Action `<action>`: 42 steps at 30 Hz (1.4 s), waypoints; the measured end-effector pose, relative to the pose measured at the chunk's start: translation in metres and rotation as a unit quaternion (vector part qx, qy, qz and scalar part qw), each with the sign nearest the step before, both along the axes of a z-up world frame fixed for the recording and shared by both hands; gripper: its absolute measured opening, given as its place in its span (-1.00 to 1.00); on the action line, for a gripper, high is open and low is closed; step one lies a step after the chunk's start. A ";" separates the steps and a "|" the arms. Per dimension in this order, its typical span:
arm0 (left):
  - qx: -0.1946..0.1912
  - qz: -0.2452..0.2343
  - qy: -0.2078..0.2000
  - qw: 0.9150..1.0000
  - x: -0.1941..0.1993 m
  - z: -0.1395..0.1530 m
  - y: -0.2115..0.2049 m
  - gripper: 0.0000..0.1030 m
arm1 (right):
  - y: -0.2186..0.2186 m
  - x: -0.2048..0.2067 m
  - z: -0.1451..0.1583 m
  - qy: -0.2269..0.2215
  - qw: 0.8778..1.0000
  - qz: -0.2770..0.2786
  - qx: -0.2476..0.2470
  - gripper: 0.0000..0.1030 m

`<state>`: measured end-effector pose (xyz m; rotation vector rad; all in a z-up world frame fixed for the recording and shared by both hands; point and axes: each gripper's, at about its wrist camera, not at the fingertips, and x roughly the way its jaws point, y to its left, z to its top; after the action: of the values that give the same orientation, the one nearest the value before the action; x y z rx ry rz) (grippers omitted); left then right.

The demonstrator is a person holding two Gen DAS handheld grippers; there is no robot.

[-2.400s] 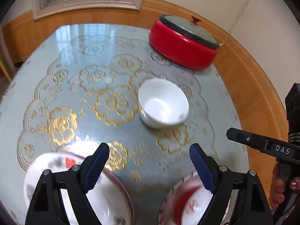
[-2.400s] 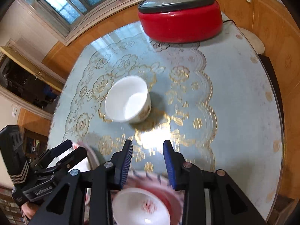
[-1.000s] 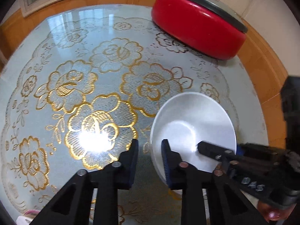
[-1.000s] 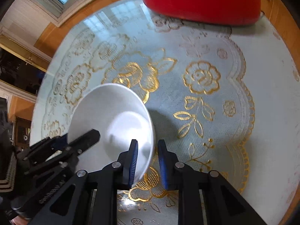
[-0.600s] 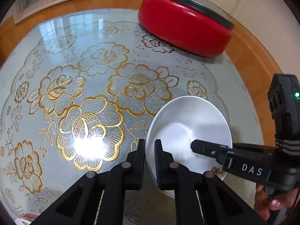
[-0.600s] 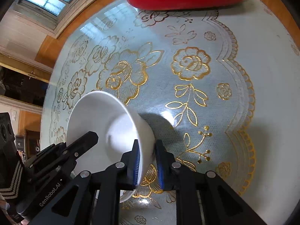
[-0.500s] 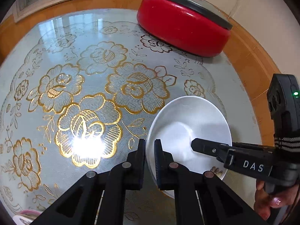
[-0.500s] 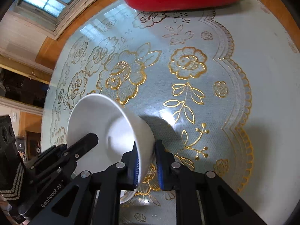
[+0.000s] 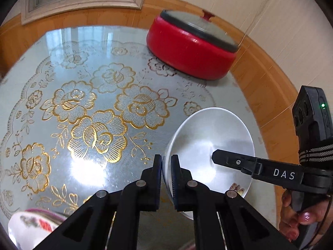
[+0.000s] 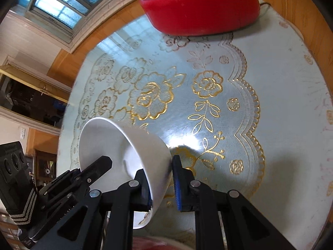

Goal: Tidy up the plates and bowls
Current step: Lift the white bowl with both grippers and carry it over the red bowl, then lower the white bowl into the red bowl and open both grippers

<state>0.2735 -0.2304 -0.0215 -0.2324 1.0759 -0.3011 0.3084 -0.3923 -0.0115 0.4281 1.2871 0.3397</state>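
A plain white bowl (image 9: 210, 143) is held off the table, tilted on its side. My left gripper (image 9: 166, 170) is shut on its near-left rim. My right gripper (image 10: 161, 182) grips the opposite rim of the bowl (image 10: 116, 150), one finger inside and one outside; its jaws stand a little wider than before. In the left wrist view the right gripper's finger (image 9: 235, 162) reaches into the bowl. A floral bowl (image 9: 31, 227) sits at the bottom left. A reddish dish (image 10: 154, 243) shows at the bottom edge of the right wrist view.
A red lidded electric pot (image 9: 191, 48) stands at the far right of the round glass-topped table (image 9: 62, 66), over a gold-flower lace cloth. The wooden table rim (image 9: 262, 95) curves along the right. A window and wall lie behind.
Both grippers closed on the white bowl, then lifted and tilted it off the table. Since half a second ago the bowl has risen and the right jaws have spread slightly.
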 end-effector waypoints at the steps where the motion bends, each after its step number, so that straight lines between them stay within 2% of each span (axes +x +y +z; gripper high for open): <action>1: -0.003 -0.002 -0.006 1.000 -0.006 0.006 0.000 -0.83 | 0.000 -0.004 0.005 -0.005 1.000 0.001 0.000 -0.72; 8: -0.016 -0.036 -0.048 0.998 -0.050 0.042 -0.003 -0.83 | -0.008 -0.053 0.041 -0.029 0.999 -0.017 0.002 -0.72; 15: -0.035 -0.096 -0.062 0.993 -0.099 0.057 -0.010 -0.82 | -0.022 -0.123 0.058 -0.032 0.997 -0.066 0.004 -0.71; 21: -0.024 -0.153 -0.042 0.987 -0.134 0.043 -0.020 -0.81 | -0.028 -0.172 0.047 -0.006 0.994 -0.106 0.000 -0.71; 29: 0.007 -0.187 -0.005 0.982 -0.157 0.012 -0.029 -0.81 | -0.023 -0.205 0.015 0.038 0.990 -0.132 -0.014 -0.69; 41: 0.014 -0.183 0.025 0.983 -0.167 -0.009 -0.025 -0.81 | -0.003 -0.205 0.017 0.016 0.991 -0.109 -0.074 -0.65; 42: 0.014 -0.181 0.024 0.983 -0.167 -0.010 -0.025 -0.75 | -0.001 -0.204 0.017 0.012 0.991 -0.107 -0.077 -0.63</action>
<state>0.1063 -0.2549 -0.0316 -0.0171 1.1682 -0.6088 0.1048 -0.3938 0.0054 0.4353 1.2682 0.0539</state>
